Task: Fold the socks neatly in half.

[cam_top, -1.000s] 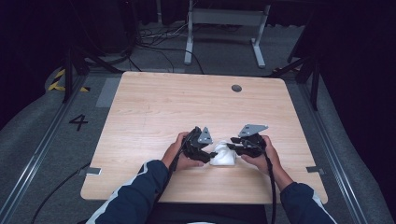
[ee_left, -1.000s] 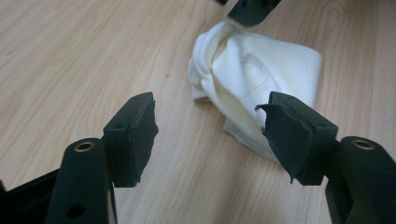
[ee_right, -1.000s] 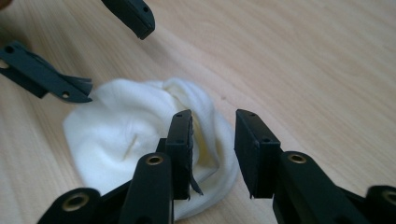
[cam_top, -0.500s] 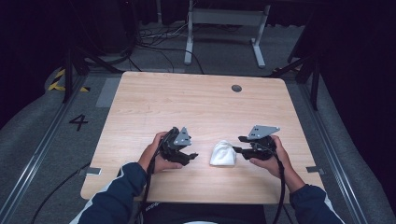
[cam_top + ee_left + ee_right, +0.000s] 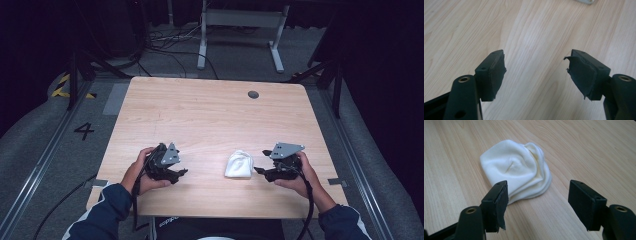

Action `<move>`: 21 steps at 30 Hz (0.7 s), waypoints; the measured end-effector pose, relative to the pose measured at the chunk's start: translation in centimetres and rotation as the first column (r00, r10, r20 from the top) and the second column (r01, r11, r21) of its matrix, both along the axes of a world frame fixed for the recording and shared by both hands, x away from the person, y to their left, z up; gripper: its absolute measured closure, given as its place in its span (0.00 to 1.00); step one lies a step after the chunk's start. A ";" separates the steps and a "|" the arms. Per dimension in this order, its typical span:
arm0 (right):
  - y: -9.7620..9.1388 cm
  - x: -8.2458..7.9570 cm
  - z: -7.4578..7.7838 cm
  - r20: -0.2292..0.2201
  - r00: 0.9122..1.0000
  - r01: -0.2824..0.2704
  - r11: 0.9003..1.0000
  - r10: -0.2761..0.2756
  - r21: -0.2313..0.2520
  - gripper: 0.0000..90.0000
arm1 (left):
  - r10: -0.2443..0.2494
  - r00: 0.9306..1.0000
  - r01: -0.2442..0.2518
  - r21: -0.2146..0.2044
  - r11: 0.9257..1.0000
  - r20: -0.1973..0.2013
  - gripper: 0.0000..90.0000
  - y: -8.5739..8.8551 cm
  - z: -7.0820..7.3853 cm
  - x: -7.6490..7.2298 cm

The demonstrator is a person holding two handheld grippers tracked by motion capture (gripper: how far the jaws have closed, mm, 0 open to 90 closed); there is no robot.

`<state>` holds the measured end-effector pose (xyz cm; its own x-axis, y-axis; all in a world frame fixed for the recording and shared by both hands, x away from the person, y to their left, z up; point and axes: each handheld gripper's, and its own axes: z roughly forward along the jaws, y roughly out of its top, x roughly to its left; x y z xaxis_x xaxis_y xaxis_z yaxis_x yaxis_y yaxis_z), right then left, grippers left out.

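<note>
Looks like a lab or recording studio to us: bare wooden table (image 5: 215, 120), black curtains (image 5: 385, 75), floor cables (image 5: 170, 42), a taped "4" (image 5: 84, 131).

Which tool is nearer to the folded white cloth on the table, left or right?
Right. The right tool sits just beside the white cloth, open and apart from it; the left tool is farther off, over bare table.

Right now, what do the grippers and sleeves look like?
Both the left gripper and right gripper are black, each topped by a grey three-cornered plate, with a black cable trailing back. Jaw pads are black rubber, frayed at the edges. Sleeves are dark navy with a white stripe.
</note>
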<state>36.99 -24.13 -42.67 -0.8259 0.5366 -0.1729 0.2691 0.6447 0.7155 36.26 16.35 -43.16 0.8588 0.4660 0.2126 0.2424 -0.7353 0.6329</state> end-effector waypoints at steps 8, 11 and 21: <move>-1.3 -0.7 -0.1 0.000 1.000 0.004 1.000 -0.004 -0.017 0.37 | 0.037 0.999 -0.038 0.028 0.999 0.003 0.31 2.4 -0.6 -0.8; -2.6 -1.2 -0.3 -0.003 1.000 0.028 1.000 -0.028 -0.015 0.36 | 0.055 0.998 -0.055 0.040 0.998 0.001 0.29 3.7 -0.8 -1.5; -6.4 -1.9 -1.2 -0.005 0.995 0.101 0.995 -0.101 -0.012 0.36 | 0.111 0.994 -0.111 0.020 0.994 -0.004 0.27 6.2 -1.5 -2.3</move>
